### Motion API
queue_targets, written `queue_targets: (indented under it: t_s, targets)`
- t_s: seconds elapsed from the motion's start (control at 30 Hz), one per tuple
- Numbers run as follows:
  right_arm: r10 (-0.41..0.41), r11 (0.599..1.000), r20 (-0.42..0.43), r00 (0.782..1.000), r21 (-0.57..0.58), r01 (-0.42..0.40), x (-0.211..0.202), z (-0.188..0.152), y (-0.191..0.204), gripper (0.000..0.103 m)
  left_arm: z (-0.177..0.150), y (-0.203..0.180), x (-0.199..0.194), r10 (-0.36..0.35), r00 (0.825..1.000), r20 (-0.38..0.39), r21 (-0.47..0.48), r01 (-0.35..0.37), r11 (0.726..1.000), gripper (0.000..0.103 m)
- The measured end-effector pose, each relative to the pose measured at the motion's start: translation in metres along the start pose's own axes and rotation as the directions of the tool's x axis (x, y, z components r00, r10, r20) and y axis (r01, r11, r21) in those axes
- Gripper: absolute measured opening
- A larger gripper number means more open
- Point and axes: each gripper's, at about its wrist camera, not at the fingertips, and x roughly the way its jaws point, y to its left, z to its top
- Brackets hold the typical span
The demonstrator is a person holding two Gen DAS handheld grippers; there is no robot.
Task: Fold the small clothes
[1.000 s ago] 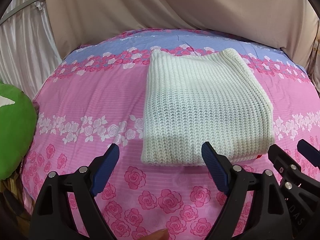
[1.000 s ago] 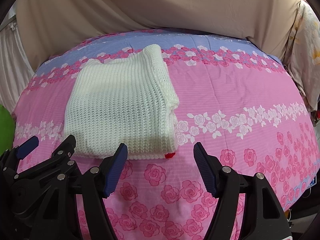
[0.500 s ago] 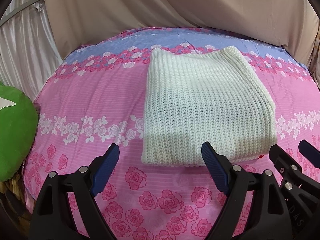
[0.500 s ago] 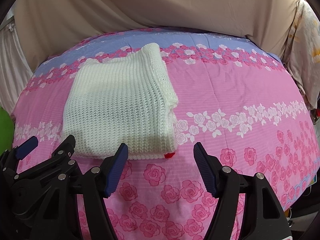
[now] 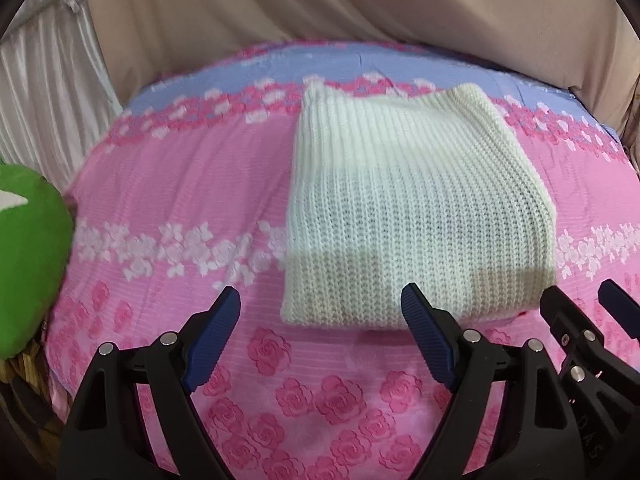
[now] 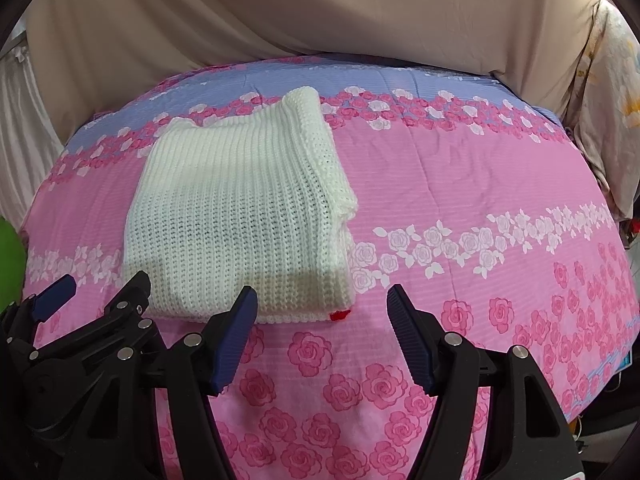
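A cream knitted sweater lies folded into a neat rectangle on the pink rose-patterned bedsheet; it also shows in the right wrist view, with a small red tag at its near right corner. My left gripper is open and empty, just in front of the sweater's near left edge. My right gripper is open and empty, in front of the sweater's near right corner. Each gripper shows at the edge of the other's view. Neither touches the sweater.
A green plush cushion sits off the bed's left edge. Beige draped fabric hangs behind the bed, and a pale curtain at far left. A floral cloth hangs at the right. The bedsheet stretches right of the sweater.
Both views have shifted only slightly; the sweater lies as before and both grippers stay open in front of it.
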Motion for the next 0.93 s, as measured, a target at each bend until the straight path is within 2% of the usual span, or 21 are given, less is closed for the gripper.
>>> queue_targets:
  t_s: [0.07, 0.2, 0.37, 0.57, 0.93]
  targets:
    - [-0.002, 1.000, -0.021, 1.000, 0.002, 0.002, 0.001, 0.004, 0.000, 0.067, 0.005, 0.001, 0.004, -0.017, 0.998, -0.068, -0.003, 0.017, 1.000, 0.080]
    - [-0.015, 1.000, -0.060, 0.998, 0.008, 0.016, 0.003, 0.012, 0.002, 0.067, 0.009, -0.002, 0.002, 0.014, 0.997, -0.078, 0.036, -0.011, 0.999, 0.080]
    - [-0.037, 0.999, -0.093, 0.995, 0.005, 0.037, 0.010, 0.013, 0.003, 0.067, 0.008, -0.001, 0.015, 0.003, 0.988, -0.153, 0.026, 0.001, 1.000, 0.080]
    - [-0.034, 0.999, -0.134, 0.990, 0.016, 0.037, 0.021, 0.010, 0.002, 0.067, 0.007, -0.002, 0.023, -0.002, 0.984, -0.178, 0.024, 0.006, 1.000, 0.080]
    - [-0.050, 0.999, -0.138, 0.989, 0.009, 0.052, 0.022, 0.014, 0.002, 0.067, 0.012, -0.005, 0.029, 0.000, 0.976, -0.217, 0.022, 0.005, 1.000, 0.080]
